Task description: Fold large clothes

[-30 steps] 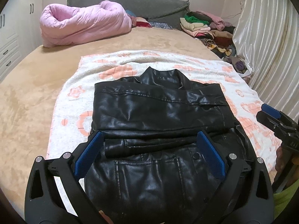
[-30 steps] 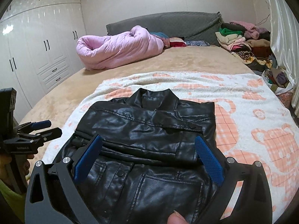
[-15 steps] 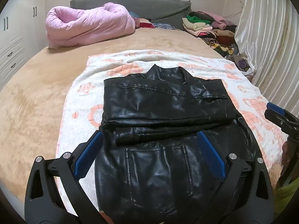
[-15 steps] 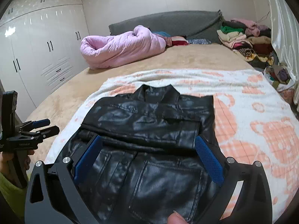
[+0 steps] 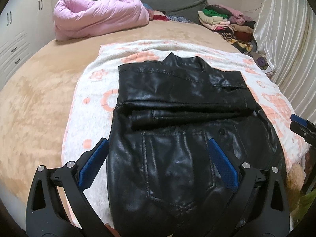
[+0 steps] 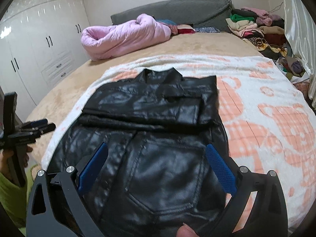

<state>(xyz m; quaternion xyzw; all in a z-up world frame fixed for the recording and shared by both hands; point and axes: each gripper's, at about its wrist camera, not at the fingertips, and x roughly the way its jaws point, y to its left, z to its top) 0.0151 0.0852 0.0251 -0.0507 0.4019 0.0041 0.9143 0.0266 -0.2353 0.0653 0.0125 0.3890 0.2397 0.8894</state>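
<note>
A black leather jacket (image 5: pixel 177 122) (image 6: pixel 154 138) lies on a white and orange towel blanket (image 5: pixel 92 90) (image 6: pixel 266 118) on the bed. Its sleeves are folded across the chest, collar pointing away from me. My left gripper (image 5: pixel 158 164) hovers open above the jacket's near hem, nothing between its blue pads. My right gripper (image 6: pixel 157 165) also stands open over the lower jacket, holding nothing. Each gripper shows at the edge of the other's view: the right one (image 5: pixel 302 126), the left one (image 6: pixel 37 127).
A rolled pink duvet (image 5: pixel 98 15) (image 6: pixel 126 35) lies near the grey headboard (image 6: pixel 177 9). A pile of clothes (image 5: pixel 227 23) (image 6: pixel 256 27) sits at the far right by a curtain (image 5: pixel 286 39). White wardrobes (image 6: pixel 39 45) stand on the left. Tan bedspread (image 5: pixel 35 98) surrounds the blanket.
Both grippers have pulled back and up from the jacket, so more of its lower half shows. Both stay open. The jacket has not moved.
</note>
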